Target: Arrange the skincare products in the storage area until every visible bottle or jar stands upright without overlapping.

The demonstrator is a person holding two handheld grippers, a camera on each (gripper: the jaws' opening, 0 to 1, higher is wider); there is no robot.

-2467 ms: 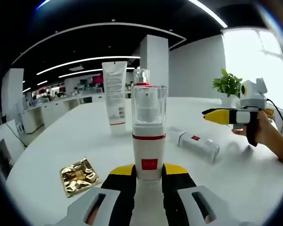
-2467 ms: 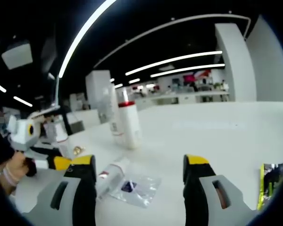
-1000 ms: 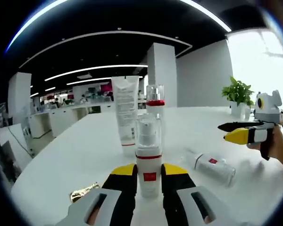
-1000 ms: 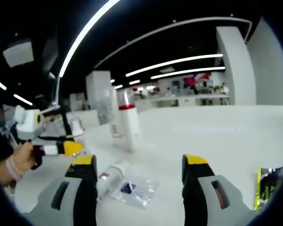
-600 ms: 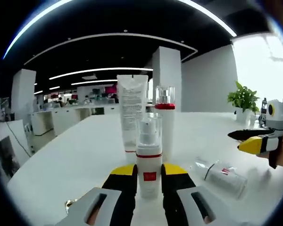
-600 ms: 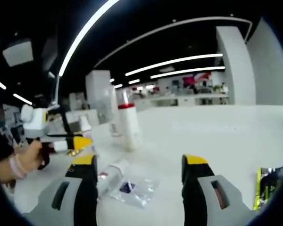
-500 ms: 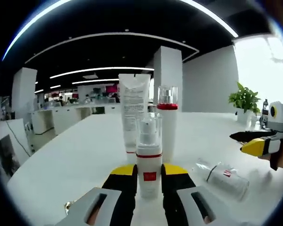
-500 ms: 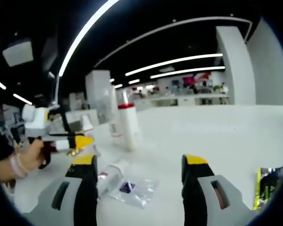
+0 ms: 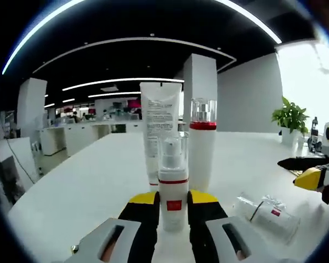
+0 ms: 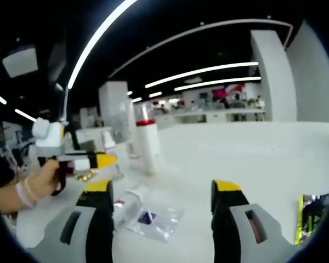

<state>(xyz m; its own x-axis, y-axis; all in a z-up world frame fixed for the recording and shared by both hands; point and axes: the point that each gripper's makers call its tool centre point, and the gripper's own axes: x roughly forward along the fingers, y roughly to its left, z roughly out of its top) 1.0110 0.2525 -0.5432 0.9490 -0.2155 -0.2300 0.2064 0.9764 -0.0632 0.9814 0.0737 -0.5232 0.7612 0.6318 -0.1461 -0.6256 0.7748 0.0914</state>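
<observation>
My left gripper (image 9: 172,201) is shut on a small white pump bottle (image 9: 172,181) with a red band, held upright. Close behind it stand a white tube (image 9: 160,131) and a tall white bottle (image 9: 202,143) with a red collar and clear cap. A clear-capped bottle (image 9: 267,213) lies on its side at the right. My right gripper (image 10: 162,205) is open with nothing between its fingers, and the lying bottle (image 10: 129,201) rests just ahead of its left jaw. The left gripper (image 10: 101,160) appears at the left of the right gripper view, in a person's hand, near the tall bottle (image 10: 148,145).
All of this rests on a white table (image 9: 88,186). A clear plastic sachet (image 10: 156,219) lies beside the fallen bottle. A gold packet (image 10: 88,176) sits under the left gripper and a green-yellow packet (image 10: 312,213) at the far right. A potted plant (image 9: 290,118) stands at the table's far side.
My left gripper has carried the pump bottle forward, closer to the tube and the tall bottle, which now loom larger. The right gripper has stayed in place, still open.
</observation>
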